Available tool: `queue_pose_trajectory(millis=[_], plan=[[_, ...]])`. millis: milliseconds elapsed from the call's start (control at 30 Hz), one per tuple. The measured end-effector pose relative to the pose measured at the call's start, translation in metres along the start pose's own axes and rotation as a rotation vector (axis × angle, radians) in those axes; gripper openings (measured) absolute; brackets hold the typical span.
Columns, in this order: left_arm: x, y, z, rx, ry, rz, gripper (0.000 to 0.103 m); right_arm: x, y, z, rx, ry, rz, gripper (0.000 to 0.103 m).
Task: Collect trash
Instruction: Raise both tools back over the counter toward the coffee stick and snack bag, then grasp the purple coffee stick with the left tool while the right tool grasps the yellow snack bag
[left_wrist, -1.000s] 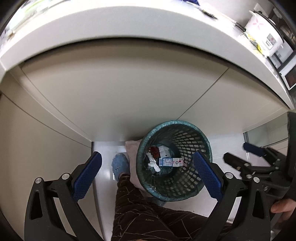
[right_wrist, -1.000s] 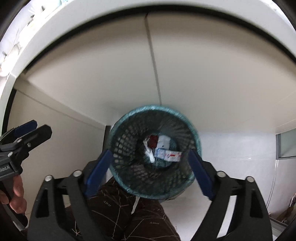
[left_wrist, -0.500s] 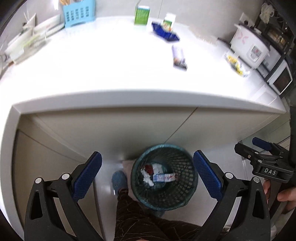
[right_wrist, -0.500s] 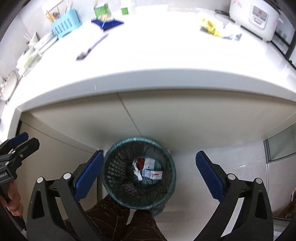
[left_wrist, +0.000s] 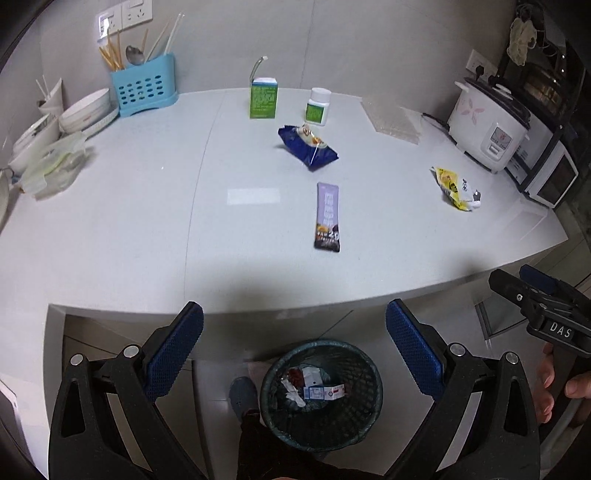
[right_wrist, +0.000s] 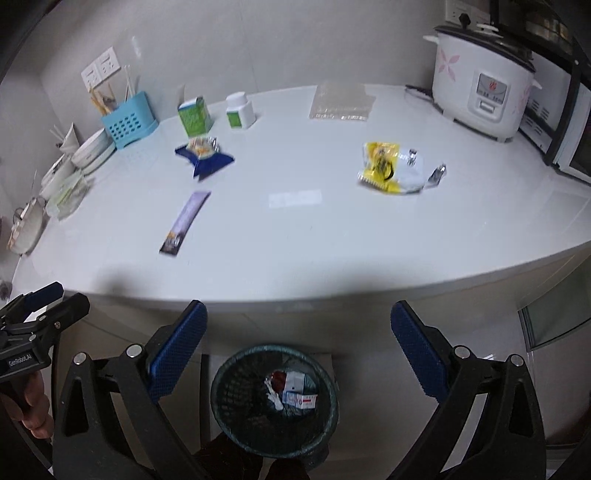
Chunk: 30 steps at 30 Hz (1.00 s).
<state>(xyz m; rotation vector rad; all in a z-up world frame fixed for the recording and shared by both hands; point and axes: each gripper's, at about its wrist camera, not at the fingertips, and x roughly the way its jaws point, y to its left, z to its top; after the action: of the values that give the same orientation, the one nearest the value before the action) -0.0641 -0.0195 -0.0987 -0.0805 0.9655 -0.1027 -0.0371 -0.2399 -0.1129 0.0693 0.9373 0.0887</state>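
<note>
Both grippers hang in front of a white counter (left_wrist: 110, 236), over a dark mesh bin (left_wrist: 356, 424) on the floor. The bin holds a small carton (left_wrist: 325, 392) and crumpled scraps. My left gripper (left_wrist: 292, 307) is open and empty. My right gripper (right_wrist: 298, 306) is also wide open with nothing between its pads. On the counter lie a purple bar wrapper (left_wrist: 327, 216), a blue snack bag (left_wrist: 307, 147) and a yellow wrapper (left_wrist: 456, 188). A green carton (left_wrist: 263, 98) and a white bottle (left_wrist: 317, 107) stand behind them.
A rice cooker (left_wrist: 487, 125) and an oven stand at the counter's right end. A blue utensil holder (left_wrist: 144, 88), bowls (left_wrist: 86, 110) and a clear plastic bag (left_wrist: 391, 118) sit along the back. A person's leg and shoe (left_wrist: 242, 393) are beside the bin.
Both grippers rose from just over the bin, below the counter's edge, to above counter height. The counter top and its wrappers came into view. The right jaws widened a little.
</note>
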Motion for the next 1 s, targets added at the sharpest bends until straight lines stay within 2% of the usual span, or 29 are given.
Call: queue_pose_trajectory(millis=[200,467,767,1000], plan=[[0.000,-0.010,0.033,0.018,-0.019,0.016,0.097,-0.005,-0.017,0.030,0.030,-0.030,-0.015,0.095],[0.015,-0.013,0.060,0.022,-0.009,0.016,0.097,0.001,-0.043,0.069,0.066,-0.032,-0.058,0.095],[0.048,-0.012,0.080,0.022,0.042,0.015,0.097,0.030,-0.066,0.110,0.097,0.018,-0.103,0.095],[0.079,-0.016,0.094,0.036,0.103,0.002,0.097,0.067,-0.080,0.136,0.119,0.093,-0.124,0.095]])
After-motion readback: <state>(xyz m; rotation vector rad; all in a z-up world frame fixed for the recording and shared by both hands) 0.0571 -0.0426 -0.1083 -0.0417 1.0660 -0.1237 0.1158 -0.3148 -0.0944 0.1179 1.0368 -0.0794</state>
